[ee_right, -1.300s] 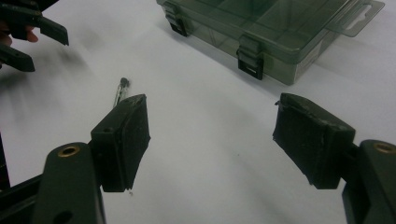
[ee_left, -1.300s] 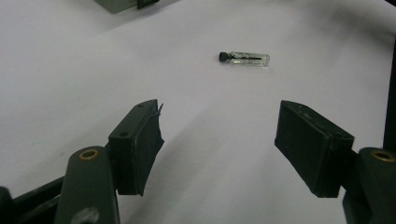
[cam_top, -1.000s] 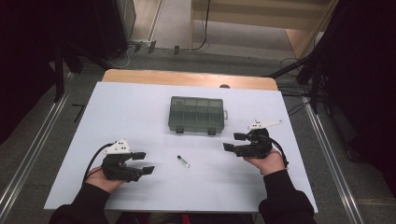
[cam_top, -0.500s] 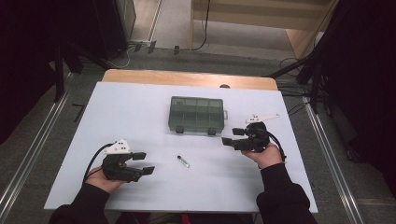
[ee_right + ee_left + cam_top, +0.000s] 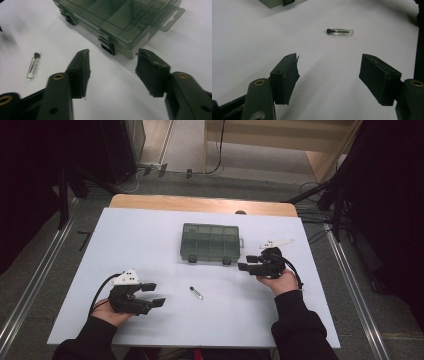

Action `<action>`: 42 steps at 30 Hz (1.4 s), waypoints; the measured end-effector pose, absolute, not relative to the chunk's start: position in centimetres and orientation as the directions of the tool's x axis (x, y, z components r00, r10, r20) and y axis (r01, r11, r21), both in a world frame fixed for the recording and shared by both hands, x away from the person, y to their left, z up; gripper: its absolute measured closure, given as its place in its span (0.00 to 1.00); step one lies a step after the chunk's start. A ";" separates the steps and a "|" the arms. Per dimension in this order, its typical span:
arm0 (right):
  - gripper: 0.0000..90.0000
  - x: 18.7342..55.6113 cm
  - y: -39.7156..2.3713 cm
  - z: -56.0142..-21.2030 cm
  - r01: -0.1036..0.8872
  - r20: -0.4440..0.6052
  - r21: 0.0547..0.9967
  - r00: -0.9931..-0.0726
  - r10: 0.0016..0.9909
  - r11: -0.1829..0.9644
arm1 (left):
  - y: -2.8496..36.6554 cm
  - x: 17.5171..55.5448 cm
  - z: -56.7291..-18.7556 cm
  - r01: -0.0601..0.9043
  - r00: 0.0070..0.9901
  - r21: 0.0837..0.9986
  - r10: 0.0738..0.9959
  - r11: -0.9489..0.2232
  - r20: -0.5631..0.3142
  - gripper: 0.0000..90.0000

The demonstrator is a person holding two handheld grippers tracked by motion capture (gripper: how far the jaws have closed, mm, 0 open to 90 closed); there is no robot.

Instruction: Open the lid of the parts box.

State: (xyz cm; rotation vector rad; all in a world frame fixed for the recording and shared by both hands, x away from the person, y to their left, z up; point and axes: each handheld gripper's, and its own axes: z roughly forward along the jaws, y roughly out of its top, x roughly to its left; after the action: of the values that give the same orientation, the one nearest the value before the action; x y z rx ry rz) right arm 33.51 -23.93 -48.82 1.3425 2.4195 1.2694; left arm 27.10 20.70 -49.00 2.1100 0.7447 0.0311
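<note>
right hand-held gripper [image 5: 248,263]: jaws apart, just been closing, nothing between, near compartment box [image 5: 210,243] corner latch | left hand-held gripper [image 5: 153,295]: jaws apart, empty | glass vial [image 5: 196,293]: lying on tabletop [image 5: 150,235], 6 o'clock of box

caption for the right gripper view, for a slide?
Right gripper, jaws just narrowed but empty, nears the latch of a closed compartment box; small vial lies nearby.
</note>
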 end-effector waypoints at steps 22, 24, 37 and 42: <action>1.00 35.4 -23.6 -50.2 0.717 0.308 0.643 -0.566 0.765 0.271 | 20.7 27.1 -49.0 0.494 0.821 0.747 0.523 -0.445 -0.231 0.34; 1.00 35.6 -23.5 -50.3 0.721 0.310 0.640 -0.560 0.768 0.268 | 20.7 27.1 -49.0 0.494 0.821 0.747 0.522 -0.445 -0.232 0.34; 1.00 35.9 -23.5 -50.6 0.723 0.304 0.635 -0.557 0.773 0.272 | 20.7 27.1 -49.1 0.496 0.819 0.746 0.524 -0.444 -0.233 0.34; 1.00 35.9 -23.5 -50.5 0.721 0.304 0.638 -0.559 0.771 0.270 | 20.7 27.1 -49.0 0.497 0.819 0.746 0.524 -0.444 -0.233 0.34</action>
State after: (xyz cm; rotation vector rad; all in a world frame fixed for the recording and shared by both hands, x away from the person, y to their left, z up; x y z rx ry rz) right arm 35.90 -23.52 -50.55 1.4411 2.4500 1.1733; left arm 27.11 20.72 -49.05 2.1166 0.7482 0.0397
